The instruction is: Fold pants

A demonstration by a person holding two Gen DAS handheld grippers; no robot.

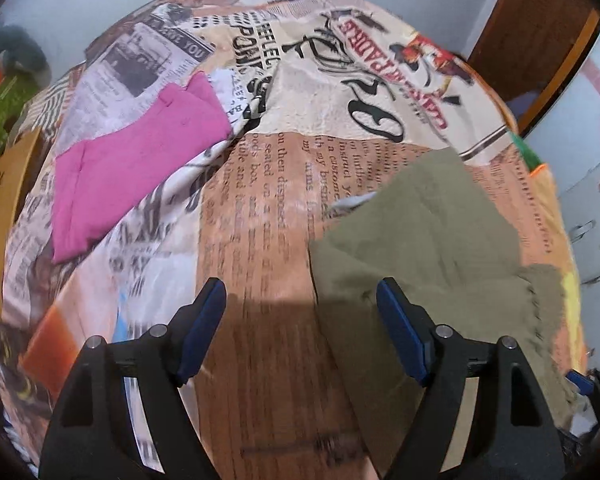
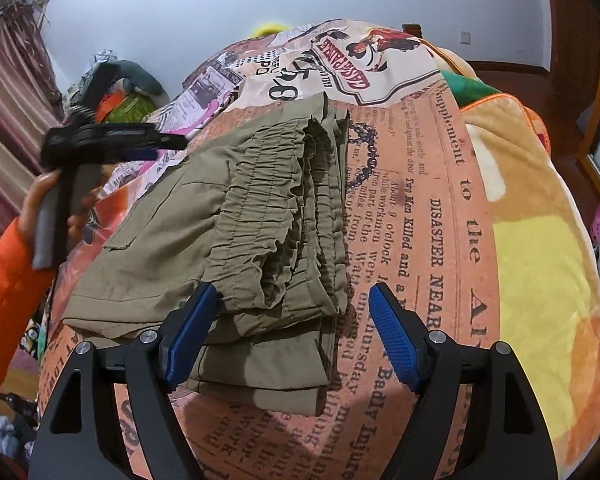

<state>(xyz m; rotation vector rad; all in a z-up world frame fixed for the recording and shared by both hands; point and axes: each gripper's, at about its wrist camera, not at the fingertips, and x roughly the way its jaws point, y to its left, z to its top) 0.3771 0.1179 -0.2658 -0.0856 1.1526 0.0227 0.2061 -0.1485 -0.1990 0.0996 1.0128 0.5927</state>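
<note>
My olive pants (image 2: 220, 216) lie folded in a stack on the newspaper-print bedspread (image 2: 420, 240), gathered waistband uppermost. My right gripper (image 2: 294, 334) hangs over their near corner, jaws spread, pads clear of the cloth. My left gripper (image 1: 300, 330) is released too, empty above the bedspread at the pants' edge. A pink garment (image 1: 136, 160) lies well apart.
</note>
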